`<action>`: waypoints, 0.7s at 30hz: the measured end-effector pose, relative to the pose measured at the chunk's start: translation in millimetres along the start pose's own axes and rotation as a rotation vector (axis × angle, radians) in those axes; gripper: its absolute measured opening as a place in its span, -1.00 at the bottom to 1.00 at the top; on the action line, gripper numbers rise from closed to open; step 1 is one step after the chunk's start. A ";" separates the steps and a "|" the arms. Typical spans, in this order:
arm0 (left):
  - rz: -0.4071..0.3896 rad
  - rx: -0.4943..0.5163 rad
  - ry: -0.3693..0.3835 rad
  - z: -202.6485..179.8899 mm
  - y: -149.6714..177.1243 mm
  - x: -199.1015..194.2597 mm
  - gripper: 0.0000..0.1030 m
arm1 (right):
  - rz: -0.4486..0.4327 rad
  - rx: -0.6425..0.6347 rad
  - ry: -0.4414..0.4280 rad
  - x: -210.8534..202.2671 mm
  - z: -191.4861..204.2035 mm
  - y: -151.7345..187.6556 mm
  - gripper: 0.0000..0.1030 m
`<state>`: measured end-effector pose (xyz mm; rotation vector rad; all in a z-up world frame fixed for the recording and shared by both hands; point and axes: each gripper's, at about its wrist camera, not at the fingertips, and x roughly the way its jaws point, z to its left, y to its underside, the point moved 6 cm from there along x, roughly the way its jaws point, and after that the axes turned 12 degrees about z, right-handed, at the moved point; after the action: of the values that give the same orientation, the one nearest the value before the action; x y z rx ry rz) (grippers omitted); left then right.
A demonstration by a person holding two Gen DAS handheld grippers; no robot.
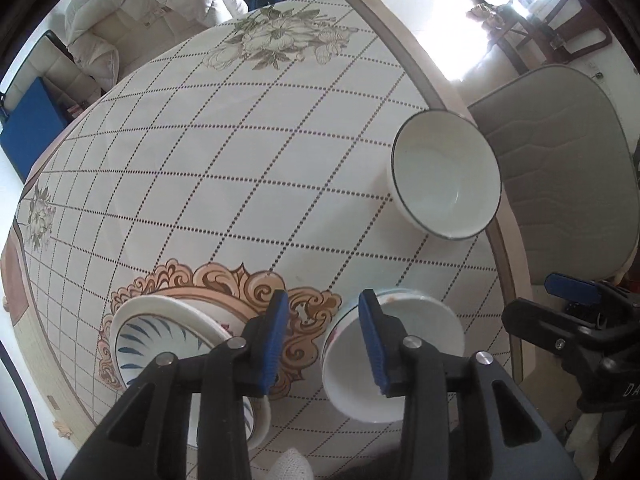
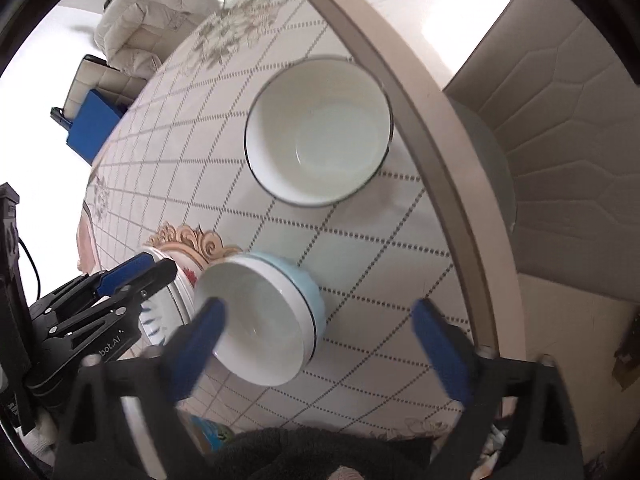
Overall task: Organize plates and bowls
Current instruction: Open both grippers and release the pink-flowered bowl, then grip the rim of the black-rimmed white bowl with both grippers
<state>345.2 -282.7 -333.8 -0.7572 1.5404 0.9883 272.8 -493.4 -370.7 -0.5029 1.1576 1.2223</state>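
Observation:
A white bowl nested in a pale blue bowl [image 1: 424, 332] [image 2: 260, 320] stands on the patterned table [image 1: 240, 184] [image 2: 360, 248]. My left gripper [image 1: 324, 340] hangs open above the stack's left rim, its pads not pressing on anything. My right gripper [image 2: 320, 340] is wide open above the same stack and holds nothing. A larger white bowl with a dark rim [image 1: 444, 176] [image 2: 320, 128] sits farther off by the table's edge. To the left lie stacked plates with blue strokes [image 1: 160, 336] [image 2: 164, 320], partly hidden by my left gripper [image 2: 136, 276].
A grey padded chair [image 1: 560, 168] [image 2: 560, 112] stands close against the table's curved edge [image 2: 440, 140]. A sofa with white bedding [image 1: 132, 20] and a blue pad [image 1: 32, 120] lie beyond the far side. Another plate's rim [image 2: 136, 432] shows under my right gripper.

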 end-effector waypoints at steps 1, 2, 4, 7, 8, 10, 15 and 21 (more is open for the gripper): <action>-0.003 -0.003 0.007 -2.3 -8.7 -0.6 -0.11 | -0.018 0.005 0.005 -5.5 -4.4 -8.1 1.00; -0.008 -0.007 0.016 -4.8 -19.7 -0.2 0.05 | -0.030 0.005 -0.005 -9.8 -7.4 -16.4 1.00; -0.022 -0.009 0.021 -8.3 -37.5 1.0 0.51 | -0.039 0.011 -0.034 -14.3 -14.0 -32.8 1.00; -0.029 -0.002 0.032 -14.6 -64.6 3.7 0.52 | -0.044 -0.001 -0.041 -15.3 -20.8 -56.3 1.00; -0.024 0.002 0.027 -17.2 -71.8 6.6 0.52 | -0.045 -0.002 -0.016 -14.3 -23.3 -63.4 1.00; -0.015 0.011 0.027 -24.2 -84.7 12.1 0.52 | -0.041 -0.004 0.014 -11.4 -29.9 -74.8 1.00; 0.042 0.015 0.032 -32.1 -108.1 32.8 0.52 | -0.002 0.006 -0.033 4.6 -38.6 -97.5 0.93; 0.097 0.008 0.066 -33.3 -119.2 55.5 0.34 | 0.053 0.009 -0.026 28.6 -45.2 -113.3 0.13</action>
<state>423.7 -363.4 -409.4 -0.7222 1.6502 1.0366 354.4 -554.9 -443.2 -0.4509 1.1601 1.2656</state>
